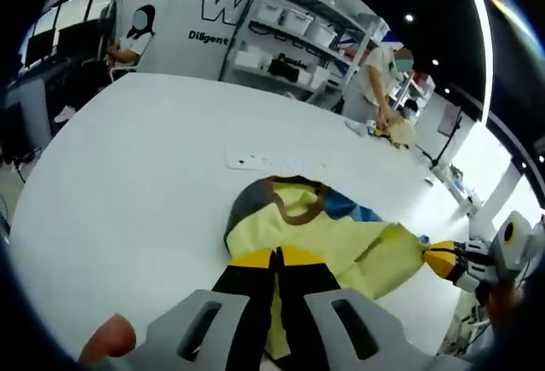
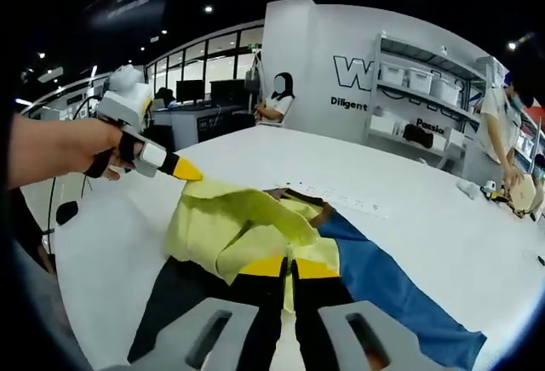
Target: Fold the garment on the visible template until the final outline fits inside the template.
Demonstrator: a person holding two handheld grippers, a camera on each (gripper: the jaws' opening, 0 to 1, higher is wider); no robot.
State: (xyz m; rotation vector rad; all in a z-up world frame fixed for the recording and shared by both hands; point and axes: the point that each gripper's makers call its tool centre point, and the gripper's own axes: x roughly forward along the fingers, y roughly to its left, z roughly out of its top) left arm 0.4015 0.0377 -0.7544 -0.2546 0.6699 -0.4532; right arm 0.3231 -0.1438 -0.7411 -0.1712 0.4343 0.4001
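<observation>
Both tongs pinch, seemingly, soft crumpled yellow-and-blue garment on smooth white table.

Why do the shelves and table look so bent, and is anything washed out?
Both are fisheye views: in the left gripper view the table curves like a dome and the shelves lean; in the right gripper view the shelves bow. Glare whitens the left view's right edge; the garment stays sharp.
</observation>
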